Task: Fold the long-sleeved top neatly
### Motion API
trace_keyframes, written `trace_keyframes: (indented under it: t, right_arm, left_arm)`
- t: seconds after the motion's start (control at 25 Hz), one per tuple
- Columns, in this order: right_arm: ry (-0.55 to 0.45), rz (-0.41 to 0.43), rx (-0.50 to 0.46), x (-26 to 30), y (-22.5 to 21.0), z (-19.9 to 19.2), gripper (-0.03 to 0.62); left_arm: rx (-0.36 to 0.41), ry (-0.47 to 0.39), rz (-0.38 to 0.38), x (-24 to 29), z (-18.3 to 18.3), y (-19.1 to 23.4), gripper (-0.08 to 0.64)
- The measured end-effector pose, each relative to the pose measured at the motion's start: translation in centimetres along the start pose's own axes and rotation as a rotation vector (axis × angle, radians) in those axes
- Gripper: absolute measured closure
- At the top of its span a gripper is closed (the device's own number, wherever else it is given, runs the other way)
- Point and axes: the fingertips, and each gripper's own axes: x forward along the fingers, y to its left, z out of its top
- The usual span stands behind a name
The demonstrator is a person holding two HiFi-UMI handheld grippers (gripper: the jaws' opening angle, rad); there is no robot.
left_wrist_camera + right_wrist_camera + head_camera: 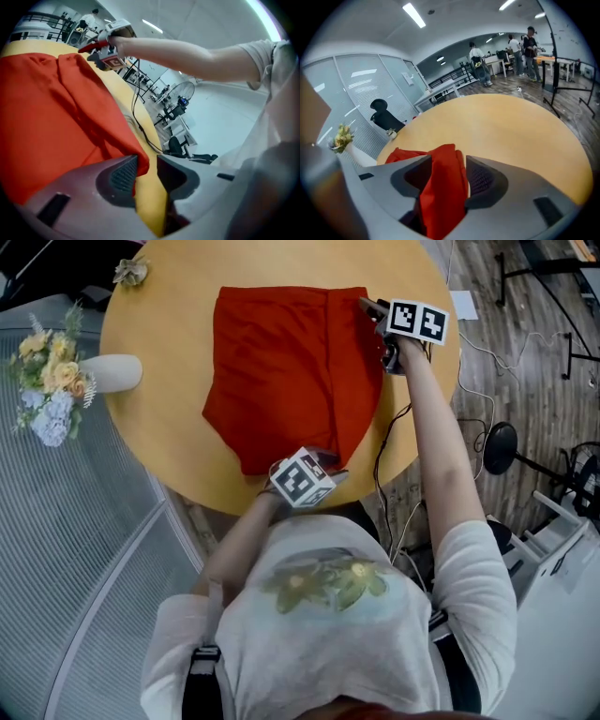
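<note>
The red long-sleeved top lies folded into a rough rectangle on the round wooden table. My left gripper is at the top's near right corner. In the left gripper view its jaws stand apart: the red hem brushes one pad and bare table shows in the gap. My right gripper is at the far right corner of the top. In the right gripper view a raised fold of red cloth stands between its spread jaws, loose, with space beside it.
A white vase of flowers lies at the table's left edge, and a small dried flower sits at the far left rim. A black cable hangs off the right edge. A fan base stands on the floor.
</note>
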Motion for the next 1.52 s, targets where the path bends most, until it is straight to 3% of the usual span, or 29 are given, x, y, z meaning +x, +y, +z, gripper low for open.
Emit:
trace_keyframes:
  t: [0.08, 0.16, 0.36, 0.6, 0.72, 0.84, 0.96, 1.04, 1.16, 1.2, 1.24, 1.28, 1.4, 1.52]
  right_arm:
    - [-0.046, -0.021, 0.028, -1.3, -0.7, -0.5, 0.373]
    - [-0.084, 0.010, 0.059, -3.3, -0.6, -0.9, 0.373]
    - [-0.005, 0.010, -0.007, -8.4, -0.9, -6.9, 0.374]
    - [0.106, -0.025, -0.006, -13.1, 0.6, -17.0, 0.373]
    - [0.151, -0.038, 0.005, -14.3, 2.3, -21.2, 0.373]
    - [0.174, -0.120, 0.049, -15.3, 2.6, -24.4, 0.373]
    - [0.183, -0.183, 0.126, -16.2, 2.3, -26.4, 0.373]
    - [0.229, -0.174, 0.156, -16.1, 2.8, -27.8, 0.373]
    - [0.286, -0.118, 0.178, -15.1, 4.3, -29.3, 0.376]
    - [0.283, -0.085, 0.200, -14.6, 4.9, -29.4, 0.423]
    - [0.272, -0.052, 0.225, -14.3, 5.4, -29.4, 0.542]
    - [0.258, -0.034, 0.244, -14.1, 5.6, -29.2, 0.563]
    - [0.223, -0.113, 0.190, -15.4, 4.1, -28.3, 0.568]
    - [0.186, -0.202, 0.104, -17.7, 2.4, -27.0, 0.568]
  left_arm:
    - [-0.052, -0.067, 0.016, -1.8, 1.0, 1.1, 0.446]
    - [-0.101, -0.147, 0.063, -4.1, 2.2, 3.2, 0.446]
    - [-0.174, -0.203, 0.271, -9.3, 2.5, 10.1, 0.447]
    - [-0.322, -0.283, 0.525, -15.4, -1.0, 15.1, 0.448]
    - [-0.349, -0.251, 0.670, -17.4, -3.6, 16.1, 0.448]
    - [-0.406, -0.253, 0.840, -20.1, -6.7, 16.6, 0.448]
    - [-0.525, -0.308, 0.980, -23.4, -9.9, 17.1, 0.446]
    - [-0.607, -0.348, 0.983, -24.2, -11.5, 17.5, 0.446]
    - [-0.724, -0.450, 0.832, -22.7, -11.7, 17.6, 0.447]
    - [-0.737, -0.471, 0.797, -22.2, -11.4, 17.5, 0.448]
    - [-0.730, -0.472, 0.795, -21.9, -11.2, 17.5, 0.448]
    - [-0.704, -0.452, 0.824, -22.0, -11.2, 17.6, 0.461]
    - [-0.620, -0.402, 0.924, -23.6, -11.5, 17.4, 0.522]
    - [-0.627, -0.444, 0.952, -25.6, -12.2, 16.6, 0.525]
